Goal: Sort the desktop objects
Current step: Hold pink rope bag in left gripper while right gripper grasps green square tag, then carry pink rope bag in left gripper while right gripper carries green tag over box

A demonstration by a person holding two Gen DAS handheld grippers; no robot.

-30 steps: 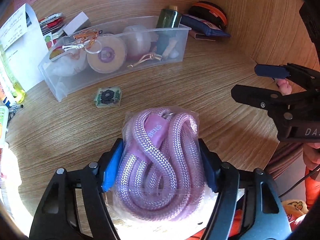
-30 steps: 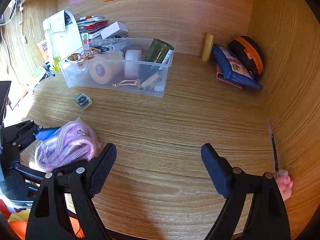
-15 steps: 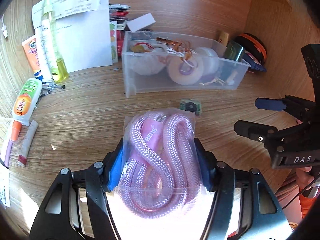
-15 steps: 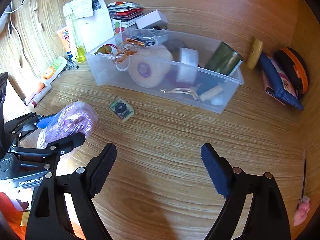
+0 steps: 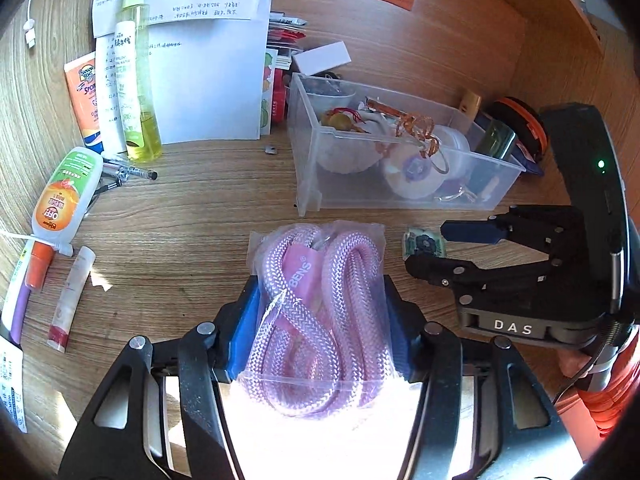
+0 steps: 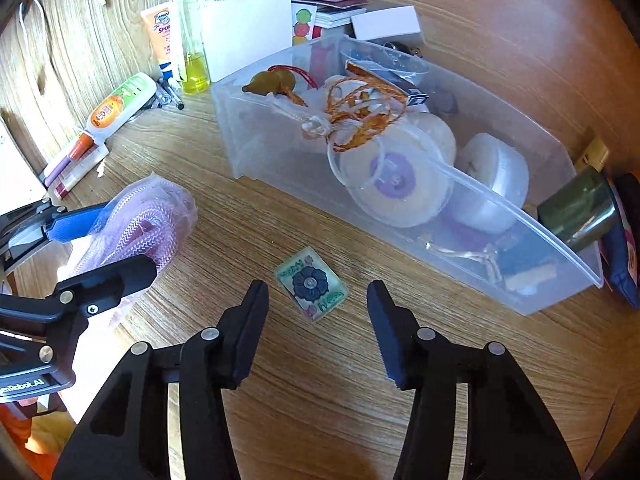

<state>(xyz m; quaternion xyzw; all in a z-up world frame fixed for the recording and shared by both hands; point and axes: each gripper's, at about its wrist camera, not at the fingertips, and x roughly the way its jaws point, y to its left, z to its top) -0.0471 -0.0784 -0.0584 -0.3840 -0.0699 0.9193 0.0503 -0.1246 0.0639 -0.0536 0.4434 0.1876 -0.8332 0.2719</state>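
Observation:
My left gripper (image 5: 318, 312) is shut on a pink rope in a clear plastic bag (image 5: 320, 300) and holds it above the wooden desk; the bag also shows in the right wrist view (image 6: 140, 220). My right gripper (image 6: 316, 304) is open, its fingers on either side of a small green tile with a dark flower (image 6: 311, 283) lying flat on the desk. The tile shows in the left wrist view (image 5: 423, 243), beside the right gripper (image 5: 440, 250). A clear plastic bin (image 6: 568, 280) full of tape rolls and trinkets stands just behind the tile.
At the left lie a white and orange bottle (image 5: 64, 196), a lip balm tube (image 5: 70, 292), pens (image 5: 128, 172), a yellow spray bottle (image 5: 136, 80) and a sunscreen tube (image 5: 84, 96) against papers. A green tin (image 6: 576, 210) and blue pouch (image 6: 622, 248) sit right of the bin.
Both grippers have swung left and forward. The right gripper has come down around the green tile. The left gripper still holds the rope bag, now nearer the bin's left end.

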